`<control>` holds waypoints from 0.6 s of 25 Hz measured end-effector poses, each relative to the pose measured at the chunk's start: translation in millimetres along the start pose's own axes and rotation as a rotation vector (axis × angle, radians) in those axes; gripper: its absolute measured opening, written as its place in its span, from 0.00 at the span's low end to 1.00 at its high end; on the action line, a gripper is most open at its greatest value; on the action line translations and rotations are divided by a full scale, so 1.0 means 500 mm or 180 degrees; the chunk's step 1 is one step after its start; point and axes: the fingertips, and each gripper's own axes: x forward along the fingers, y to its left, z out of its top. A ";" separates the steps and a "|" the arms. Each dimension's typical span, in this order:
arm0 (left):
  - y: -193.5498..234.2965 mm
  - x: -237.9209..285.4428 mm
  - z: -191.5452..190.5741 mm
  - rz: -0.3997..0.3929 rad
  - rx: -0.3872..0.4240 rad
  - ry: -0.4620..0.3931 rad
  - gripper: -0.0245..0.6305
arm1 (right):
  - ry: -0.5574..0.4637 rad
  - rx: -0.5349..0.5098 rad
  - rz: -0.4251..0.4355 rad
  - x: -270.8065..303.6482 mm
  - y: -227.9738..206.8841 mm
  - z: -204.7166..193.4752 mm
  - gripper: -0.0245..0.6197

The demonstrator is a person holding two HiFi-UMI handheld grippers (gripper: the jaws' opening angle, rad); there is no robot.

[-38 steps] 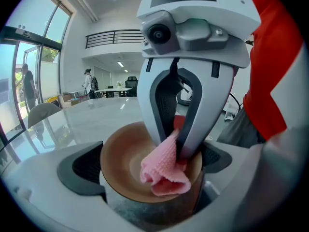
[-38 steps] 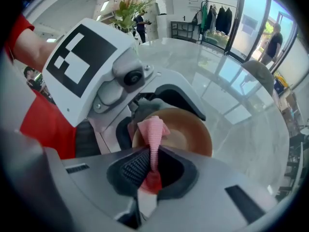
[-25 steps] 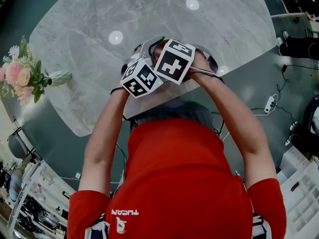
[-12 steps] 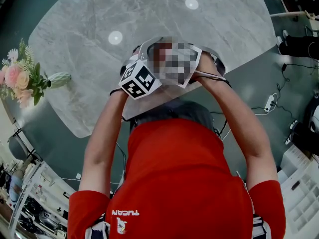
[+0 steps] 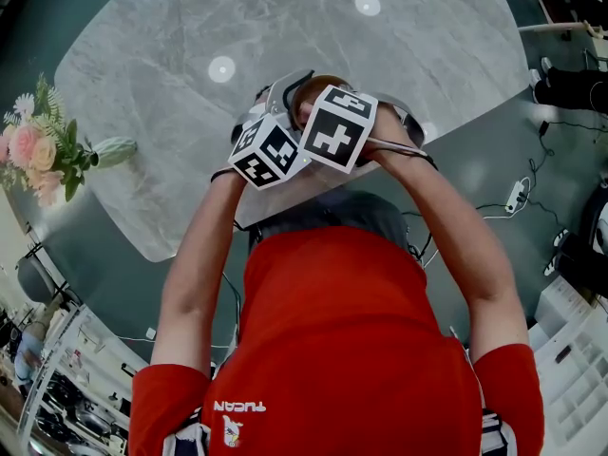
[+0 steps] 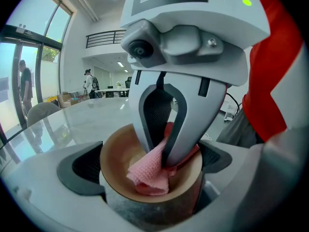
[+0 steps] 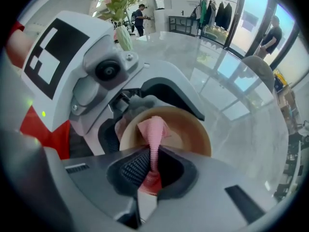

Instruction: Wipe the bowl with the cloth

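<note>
A tan wooden bowl [image 6: 118,161] sits between the dark pads of my left gripper [image 6: 146,162], which is shut on its sides. My right gripper [image 6: 160,151] reaches into the bowl from above and is shut on a pink knitted cloth [image 6: 149,175], whose loose end rests on the bowl's inner wall. In the right gripper view the cloth [image 7: 153,134] runs from my right gripper [image 7: 152,170] down into the bowl [image 7: 186,129]. In the head view both marker cubes, left [image 5: 268,150] and right [image 5: 337,126], cover most of the bowl [image 5: 318,85].
Both grippers are held over the near edge of a grey marble table [image 5: 285,27]. A vase [image 5: 114,148] with pink flowers [image 5: 38,150] stands at the table's left edge. Cables and a power strip [image 5: 516,198] lie on the floor to the right.
My right gripper has shifted and turned slightly over the bowl with the cloth in it. The left gripper and the bowl have stayed almost still.
</note>
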 end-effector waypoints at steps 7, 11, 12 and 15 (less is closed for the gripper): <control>-0.002 0.001 0.000 -0.0011 -0.0004 0.0006 0.93 | -0.0128 0.0164 -0.0262 0.004 -0.035 0.016 0.07; 0.000 0.000 0.000 -0.0001 0.0003 -0.0013 0.93 | -0.0209 0.0302 -0.0437 -0.004 -0.060 0.014 0.07; 0.000 0.000 0.001 -0.0002 0.0003 -0.0017 0.93 | -0.0220 0.0330 -0.0462 -0.006 -0.064 0.010 0.07; -0.001 0.000 0.000 -0.0007 0.0002 -0.0023 0.93 | -0.0264 0.0398 -0.0469 -0.009 -0.068 0.002 0.07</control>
